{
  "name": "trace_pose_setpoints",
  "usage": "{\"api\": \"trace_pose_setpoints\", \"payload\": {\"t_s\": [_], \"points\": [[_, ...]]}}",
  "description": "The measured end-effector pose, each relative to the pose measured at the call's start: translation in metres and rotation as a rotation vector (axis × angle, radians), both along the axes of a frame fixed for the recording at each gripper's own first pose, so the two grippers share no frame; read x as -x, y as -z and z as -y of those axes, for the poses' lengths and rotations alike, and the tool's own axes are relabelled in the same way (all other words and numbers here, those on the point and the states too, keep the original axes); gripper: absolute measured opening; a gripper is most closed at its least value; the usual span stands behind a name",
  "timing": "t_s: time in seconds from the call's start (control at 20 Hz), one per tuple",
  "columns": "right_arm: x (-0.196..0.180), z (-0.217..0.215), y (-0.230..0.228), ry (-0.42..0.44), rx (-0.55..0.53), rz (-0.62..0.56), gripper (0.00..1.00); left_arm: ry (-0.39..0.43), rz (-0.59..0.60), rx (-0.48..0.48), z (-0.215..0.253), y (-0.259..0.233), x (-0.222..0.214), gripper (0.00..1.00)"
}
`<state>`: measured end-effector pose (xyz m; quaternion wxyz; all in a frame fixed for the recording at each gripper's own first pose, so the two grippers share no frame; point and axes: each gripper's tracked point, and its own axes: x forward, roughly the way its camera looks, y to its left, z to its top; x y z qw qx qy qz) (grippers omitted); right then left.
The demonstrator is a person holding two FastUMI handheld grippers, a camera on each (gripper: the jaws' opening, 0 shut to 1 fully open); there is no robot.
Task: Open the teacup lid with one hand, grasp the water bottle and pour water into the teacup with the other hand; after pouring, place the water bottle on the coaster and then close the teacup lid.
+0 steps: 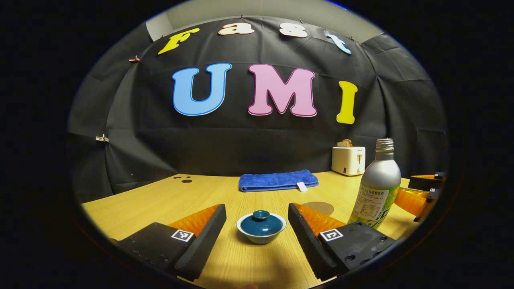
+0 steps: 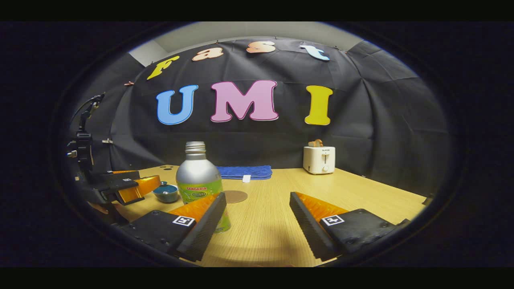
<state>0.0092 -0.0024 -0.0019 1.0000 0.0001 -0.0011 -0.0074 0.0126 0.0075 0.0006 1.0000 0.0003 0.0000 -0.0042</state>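
The left gripper (image 1: 257, 228) is held with its fingers spread wide, and the teacup (image 1: 261, 233) is framed between them on the wooden table (image 1: 160, 200), its lid (image 1: 261, 223) seated on it and nothing gripped. The right gripper (image 2: 257, 218) is likewise held apart and empty; the water bottle (image 2: 198, 180) is seen upright and uncapped just beyond its left finger. The round coaster (image 2: 235, 196) is found bare behind the bottle. A folded blue towel (image 1: 278, 180) and a white toaster (image 2: 319, 159) are placed near the wall.
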Motion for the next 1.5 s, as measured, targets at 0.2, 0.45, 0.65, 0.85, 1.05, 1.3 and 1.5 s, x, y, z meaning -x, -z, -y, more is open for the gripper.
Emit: {"api": "trace_pose_setpoints", "payload": {"t_s": [0.2,0.45,0.65,0.85,1.05,1.3,1.5], "points": [[-0.001,0.001,-0.001,0.0,0.0,0.0,0.99,0.016,-0.002,-0.002,-0.003,0.001,-0.009,0.98],[-0.001,0.0,0.0,0.0,0.0,0.0,0.99,0.075,-0.063,-0.012,0.004,0.011,-0.027,0.98],[-0.001,0.0,0.0,0.0,0.0,0.0,0.98,0.118,-0.119,-0.054,0.011,0.017,-0.044,0.98],[0.0,0.0,0.0,-0.001,0.0,0.0,0.98,0.132,-0.173,-0.07,0.012,0.025,-0.06,0.94],[0.0,0.0,0.0,-0.001,0.0,-0.001,0.98,0.145,-0.236,-0.074,0.016,0.034,-0.07,0.79],[-0.001,-0.003,-0.001,-0.021,-0.001,-0.002,0.98,0.143,-0.263,-0.081,0.017,0.037,-0.07,0.62],[0.0,-0.004,-0.001,-0.026,-0.001,-0.002,0.99,0.127,-0.261,-0.076,0.014,0.036,-0.071,0.4]]}}
